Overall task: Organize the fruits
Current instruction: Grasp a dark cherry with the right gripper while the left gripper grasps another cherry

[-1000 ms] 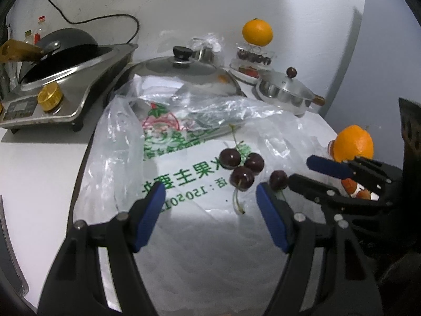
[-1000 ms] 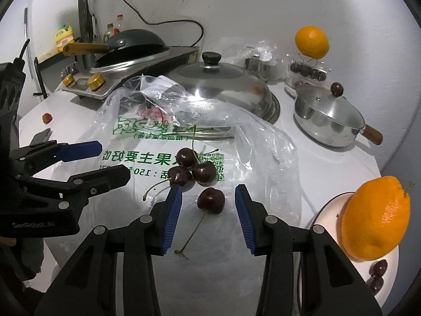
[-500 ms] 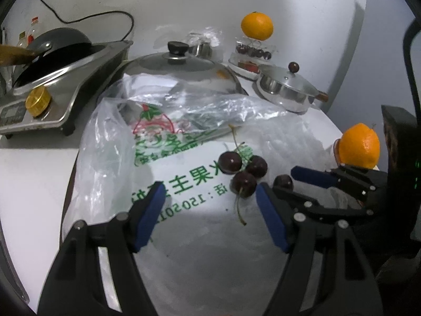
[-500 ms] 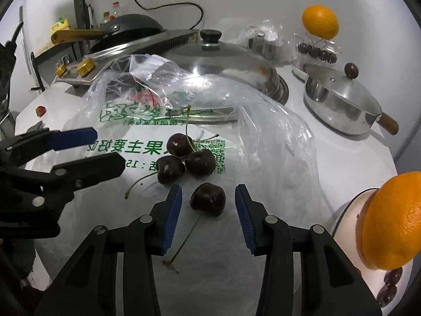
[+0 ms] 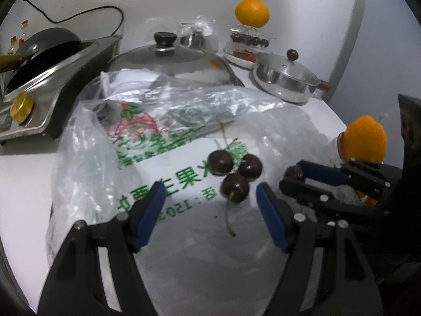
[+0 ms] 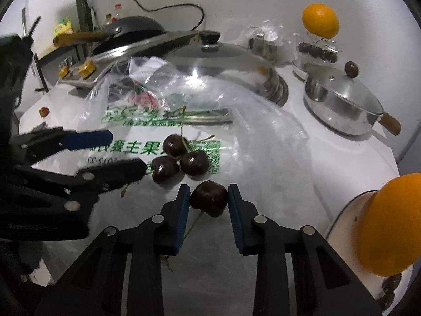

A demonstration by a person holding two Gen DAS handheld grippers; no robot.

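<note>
In the right wrist view, the right gripper (image 6: 208,200) sits at lower centre with its jaws closing on a single dark cherry (image 6: 209,201); the 2 blue pads (image 6: 181,216) flank the fruit and look to be touching its sides, and its stem trails down toward the bottom of the frame. Just above it, in the middle of the frame, a cluster of 3 cherries (image 6: 180,159) lies on a clear plastic bag (image 6: 250,137) printed with green characters and spread flat on the white table (image 6: 329,163). The left gripper (image 6: 126,152) reaches in from the left edge, its near fingertip just beside the cluster. In the left wrist view, the left gripper (image 5: 210,205) fills the bottom of the frame with its fingers spread wide and nothing between the pads; the nearest cherry of the cluster sits just above the gap. At the right edge of the right wrist view, an orange (image 6: 389,226) rests on a white plate (image 6: 342,226) with a few more cherries below it. In the upper half stand a domed pan lid (image 6: 223,65), a small steel saucepan (image 6: 342,105) with a wooden handle, and, at upper right, a second orange (image 6: 319,23) above a clear container of cherries (image 6: 315,50). A stove (image 6: 136,50) with a black wok sits at upper left.
</note>
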